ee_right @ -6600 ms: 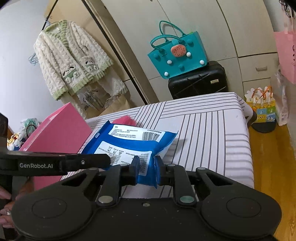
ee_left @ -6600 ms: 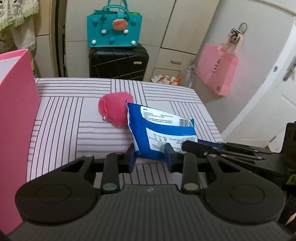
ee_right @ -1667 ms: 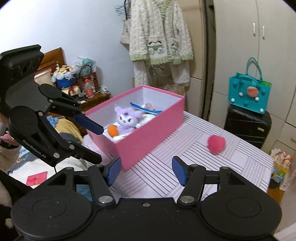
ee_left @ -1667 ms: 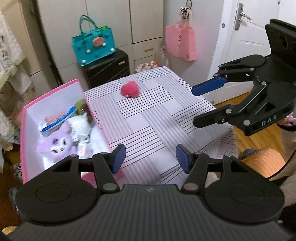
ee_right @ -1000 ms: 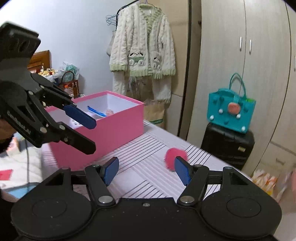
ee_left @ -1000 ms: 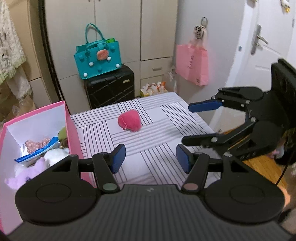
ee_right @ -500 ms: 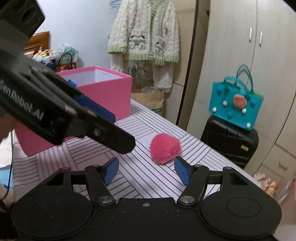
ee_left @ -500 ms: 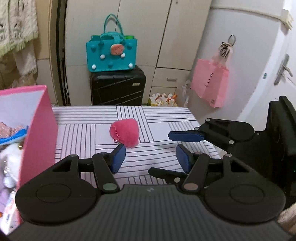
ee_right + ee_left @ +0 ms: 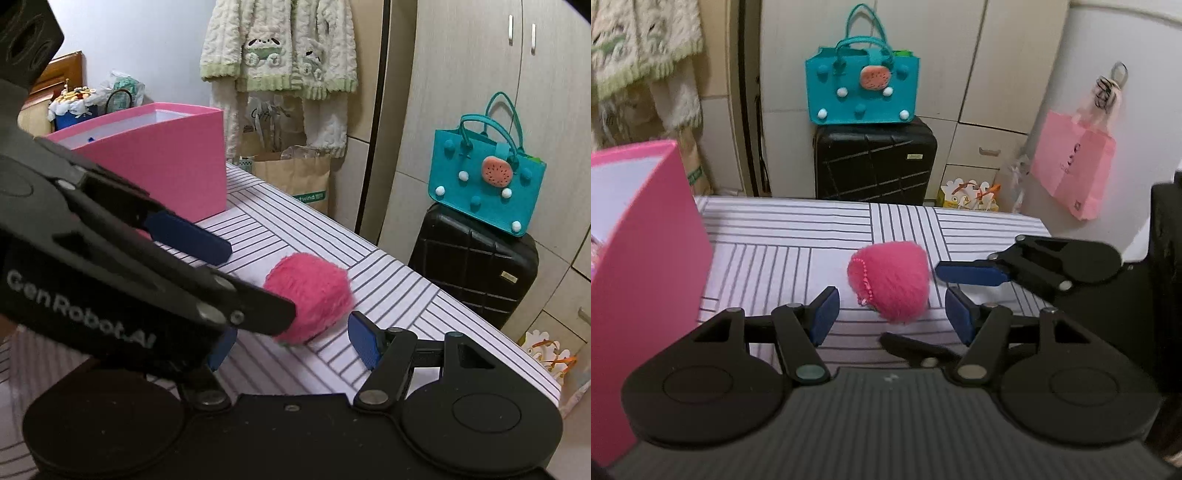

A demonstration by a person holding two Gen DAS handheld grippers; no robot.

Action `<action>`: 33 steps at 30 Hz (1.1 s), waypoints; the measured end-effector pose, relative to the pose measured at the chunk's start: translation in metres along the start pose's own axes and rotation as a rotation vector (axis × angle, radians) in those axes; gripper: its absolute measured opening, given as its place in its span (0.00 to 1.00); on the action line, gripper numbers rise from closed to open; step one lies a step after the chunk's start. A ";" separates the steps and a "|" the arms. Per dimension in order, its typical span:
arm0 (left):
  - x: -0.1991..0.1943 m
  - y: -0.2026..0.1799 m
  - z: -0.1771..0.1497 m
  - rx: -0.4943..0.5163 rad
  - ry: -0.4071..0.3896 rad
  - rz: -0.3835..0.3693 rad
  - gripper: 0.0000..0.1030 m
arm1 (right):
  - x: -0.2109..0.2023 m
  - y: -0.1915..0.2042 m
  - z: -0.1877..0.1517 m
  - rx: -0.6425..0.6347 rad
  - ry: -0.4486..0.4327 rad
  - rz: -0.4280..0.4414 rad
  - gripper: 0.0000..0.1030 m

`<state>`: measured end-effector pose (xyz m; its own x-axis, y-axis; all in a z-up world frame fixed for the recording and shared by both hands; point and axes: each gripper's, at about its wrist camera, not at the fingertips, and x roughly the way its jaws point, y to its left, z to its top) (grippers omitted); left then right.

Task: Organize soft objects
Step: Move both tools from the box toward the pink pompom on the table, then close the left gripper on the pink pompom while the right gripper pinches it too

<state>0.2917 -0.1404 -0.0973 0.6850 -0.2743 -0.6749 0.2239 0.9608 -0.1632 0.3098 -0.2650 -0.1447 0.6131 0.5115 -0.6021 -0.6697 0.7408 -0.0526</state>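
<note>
the fluffy pink ball (image 9: 890, 282) is lying on the striped table (image 9: 783, 236), beyond the pink box (image 9: 646, 258). left tongs (image 9: 892, 314), empty, are opening; right tongs (image 9: 291, 341) are gaping empty. crowding together, they are risking a clash, knocking the ball away.

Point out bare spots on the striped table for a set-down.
Free: the striped table between the pink box and the pink fuzzy ball, and the far strip behind the ball toward the black suitcase. Crowded: around the ball, where left gripper and right gripper converge, jaws open.
</note>
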 end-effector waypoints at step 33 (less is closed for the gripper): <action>0.022 0.003 -0.003 -0.091 0.034 -0.054 0.40 | 0.000 0.006 -0.004 0.015 -0.055 -0.044 0.45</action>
<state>0.3056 -0.1435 -0.1145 0.6495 -0.3258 -0.6870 0.1948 0.9447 -0.2638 0.3039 -0.2625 -0.1480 0.6639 0.5014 -0.5548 -0.6359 0.7690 -0.0660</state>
